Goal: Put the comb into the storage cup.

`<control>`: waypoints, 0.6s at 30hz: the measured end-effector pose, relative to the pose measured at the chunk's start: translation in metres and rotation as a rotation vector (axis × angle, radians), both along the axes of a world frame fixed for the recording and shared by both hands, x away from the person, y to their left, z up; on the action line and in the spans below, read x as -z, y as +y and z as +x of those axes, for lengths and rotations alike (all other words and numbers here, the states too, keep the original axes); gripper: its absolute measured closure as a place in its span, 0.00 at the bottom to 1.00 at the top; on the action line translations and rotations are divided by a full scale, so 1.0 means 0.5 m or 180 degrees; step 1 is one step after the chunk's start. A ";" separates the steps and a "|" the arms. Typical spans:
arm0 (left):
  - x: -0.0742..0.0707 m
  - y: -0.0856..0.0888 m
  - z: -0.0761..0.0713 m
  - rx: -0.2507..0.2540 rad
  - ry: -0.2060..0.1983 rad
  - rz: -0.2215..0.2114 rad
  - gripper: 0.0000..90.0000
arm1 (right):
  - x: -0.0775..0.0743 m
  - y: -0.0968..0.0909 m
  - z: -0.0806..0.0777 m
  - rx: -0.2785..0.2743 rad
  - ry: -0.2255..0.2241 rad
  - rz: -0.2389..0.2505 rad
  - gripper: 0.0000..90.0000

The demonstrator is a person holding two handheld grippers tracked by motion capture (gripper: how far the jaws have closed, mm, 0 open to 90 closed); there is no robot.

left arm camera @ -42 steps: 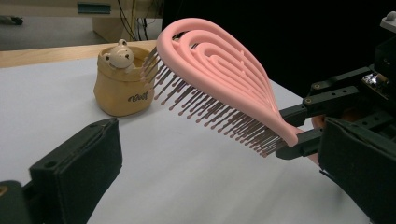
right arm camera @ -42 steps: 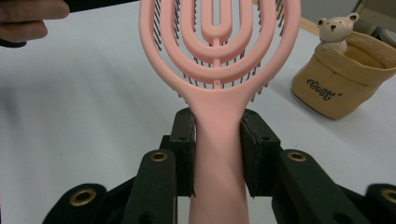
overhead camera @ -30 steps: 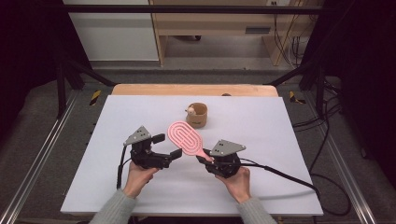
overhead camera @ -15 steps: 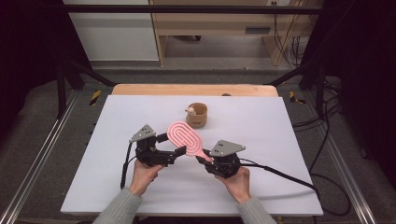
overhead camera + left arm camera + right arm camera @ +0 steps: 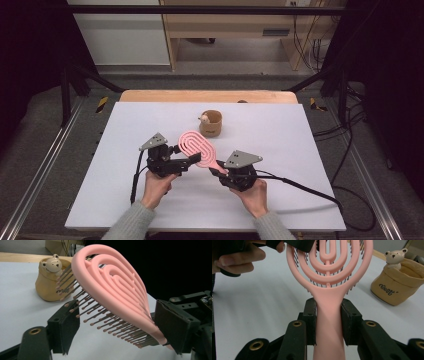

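A pink hairbrush with a looped open head is held above the white table. My right gripper is shut on its handle; in the right gripper view both pads clamp the handle. My left gripper reaches in from the left, and its jaws have just been closing around the brush head. One pad meets the bristle tips and the other lies against the pink rim. The person's left hand is at the top left of the right gripper view.
A small tan pot with a bear figure stands on the table just beyond the brush, also in the left gripper view and right gripper view. A wooden board lines the table's far edge. Cables trail towards the near side.
My left gripper has moved right to the brush head and its jaws have narrowed around it. The right gripper and the brush handle have stayed put.
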State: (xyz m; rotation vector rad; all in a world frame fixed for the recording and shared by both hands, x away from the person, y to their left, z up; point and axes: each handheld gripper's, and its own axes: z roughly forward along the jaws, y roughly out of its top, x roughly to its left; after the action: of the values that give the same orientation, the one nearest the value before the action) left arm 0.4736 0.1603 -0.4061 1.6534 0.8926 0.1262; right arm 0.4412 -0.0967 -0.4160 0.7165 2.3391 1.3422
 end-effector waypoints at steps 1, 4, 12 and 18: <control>0.000 0.000 0.000 0.0004 0.0001 -0.0014 0.26 | 0.000 0.000 0.000 0.0000 0.0000 0.0000 0.77; -0.001 -0.001 -0.001 -0.0001 0.0001 -0.0029 0.31 | 0.001 0.001 0.000 0.0000 0.0006 0.0001 0.77; 0.000 -0.003 -0.001 -0.0014 0.0067 -0.0115 0.37 | 0.003 0.001 0.000 0.0007 0.0001 0.0018 0.77; -0.001 -0.004 -0.001 -0.0044 0.0103 -0.0185 0.41 | 0.003 0.002 -0.001 0.0020 -0.0021 0.0040 0.77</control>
State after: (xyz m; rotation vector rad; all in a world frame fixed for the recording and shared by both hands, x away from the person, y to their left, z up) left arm 0.4729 0.1584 -0.4054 1.5994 0.9239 0.0824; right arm 0.4408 -0.0959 -0.4173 0.7214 2.3233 1.3558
